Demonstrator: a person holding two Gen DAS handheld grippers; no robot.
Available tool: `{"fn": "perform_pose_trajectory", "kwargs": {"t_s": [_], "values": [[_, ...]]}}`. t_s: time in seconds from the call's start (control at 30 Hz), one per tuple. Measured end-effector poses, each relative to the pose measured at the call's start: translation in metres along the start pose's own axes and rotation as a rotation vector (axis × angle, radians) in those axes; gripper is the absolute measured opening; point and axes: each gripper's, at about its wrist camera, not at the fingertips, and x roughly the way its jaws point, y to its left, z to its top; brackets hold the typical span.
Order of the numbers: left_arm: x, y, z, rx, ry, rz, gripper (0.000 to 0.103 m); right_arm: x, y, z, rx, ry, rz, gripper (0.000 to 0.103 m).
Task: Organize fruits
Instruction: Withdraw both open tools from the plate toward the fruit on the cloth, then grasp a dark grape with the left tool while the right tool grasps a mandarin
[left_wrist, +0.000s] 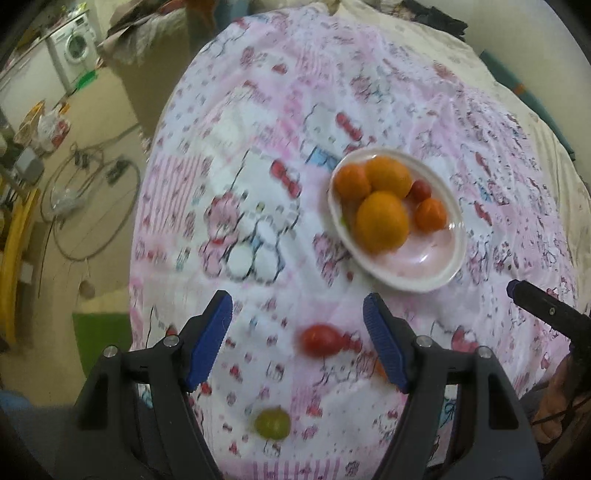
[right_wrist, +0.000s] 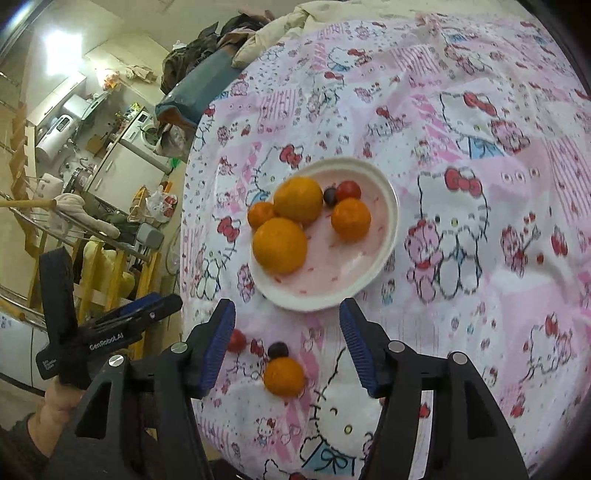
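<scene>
The fruit lies on a bed covered with a pink cartoon-print sheet (right_wrist: 461, 122), so the surface is soft and wrinkled, not flat; a white bowl (right_wrist: 388, 236) sits toward the middle of the bed and already holds two large oranges (right_wrist: 280, 244), smaller tangerines (right_wrist: 350, 218), a red cherry tomato (right_wrist: 348, 190) and a dark berry (right_wrist: 330, 196). Loose pieces are still out on the sheet, on the side of the bowl nearest the person: a small orange (right_wrist: 283, 376), a dark grape (right_wrist: 277, 349) touching it, a red tomato (left_wrist: 320, 339) and a green grape (left_wrist: 272, 424).

The left hand-held gripper (left_wrist: 297, 341) is wide open with nothing in it, the red tomato lying between its fingers on the sheet; the right hand-held gripper (right_wrist: 287, 347) is likewise spread wide and empty, with the small orange and dark grape between its fingers.

The risks, as I judge them: round fruit on soft bedding can roll away when a finger nudges it or presses the sheet down beside it; the left view is blurred, which suggests quick motion, and a fast closure could squash or burst the tomato; the right could catch the dark grape along with the orange, or flick it off; a fold of sheet could be pinched with the fruit; the bowl is crowded on one side, so a dropped piece could bounce out; the two grippers work near each other and could collide.
</scene>
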Motion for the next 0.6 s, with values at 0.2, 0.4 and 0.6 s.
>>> {"fn": "perform_pose_trajectory", "kwargs": {"t_s": [0.2,0.4,0.6], "values": [[0.005,0.011,-0.004,-0.071,0.022,-0.004,0.07,0.022,0.003,-0.019,-0.005,0.072,-0.025,0.062],[0.014,0.014,0.0,-0.13,0.038,-0.007,0.07,0.065,0.018,-0.041,-0.106,0.211,-0.091,0.062],[0.015,0.025,0.0,-0.196,0.058,-0.031,0.07,0.088,0.034,-0.056,-0.226,0.272,-0.162,0.062]]}}
